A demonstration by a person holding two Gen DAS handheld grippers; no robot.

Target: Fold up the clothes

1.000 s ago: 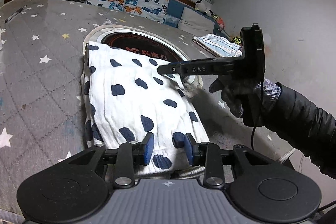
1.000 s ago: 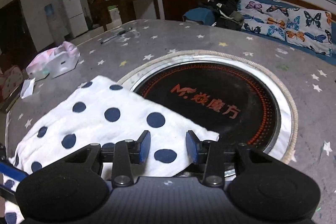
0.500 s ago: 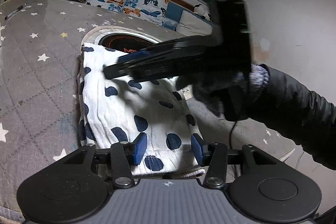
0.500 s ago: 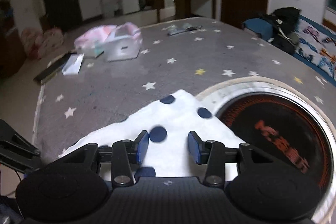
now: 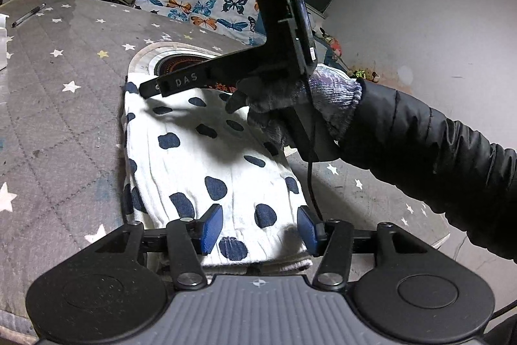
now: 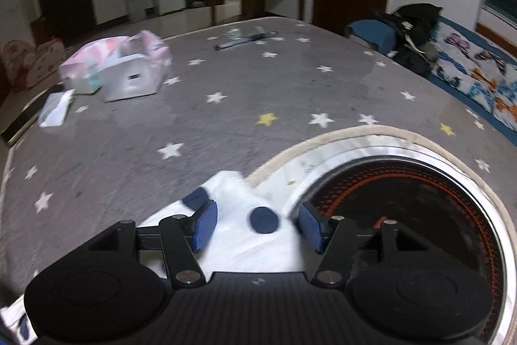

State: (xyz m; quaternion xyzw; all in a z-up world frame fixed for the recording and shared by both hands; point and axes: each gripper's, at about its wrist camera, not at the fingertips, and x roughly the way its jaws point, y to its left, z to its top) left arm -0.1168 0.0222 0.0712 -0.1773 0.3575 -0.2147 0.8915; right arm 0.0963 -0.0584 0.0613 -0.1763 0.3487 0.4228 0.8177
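Beside the round hotplate [image 5: 181, 67] set into the star-patterned table [image 5: 64, 118], the white, navy-spotted garment [image 5: 206, 157] lies as a folded oblong — its long axis runs from the hotplate's rim back toward the left gripper [image 5: 258, 230]. Its far end just overlaps that rim; its near end sits directly under the left jaws. Those jaws have just been opening and now stand roughly half apart, straddling the near edge with the cloth between the blue pads [image 5: 211, 228] but apparently not pinched; nothing is held.

The right gripper [image 6: 255, 230] hangs over the opposite, hotplate-side end. In its own view a corner of the cloth, with one navy dot, lies between its pads, the hotplate's dark glass just to the right. Its jaws have also just been opening to about half width, and they seem to grip nothing. From the left wrist view, the gloved right hand [image 5: 274, 109] holds that tool above the cloth rather than down on it.

So each gripper is nearest one short end, and any further fold would, I judge, bring one end along the long axis toward the other.

Away from the hotplate, a pink-and-white box [image 6: 119, 70] stands near the far-left edge of the table — its contents cannot be made out.
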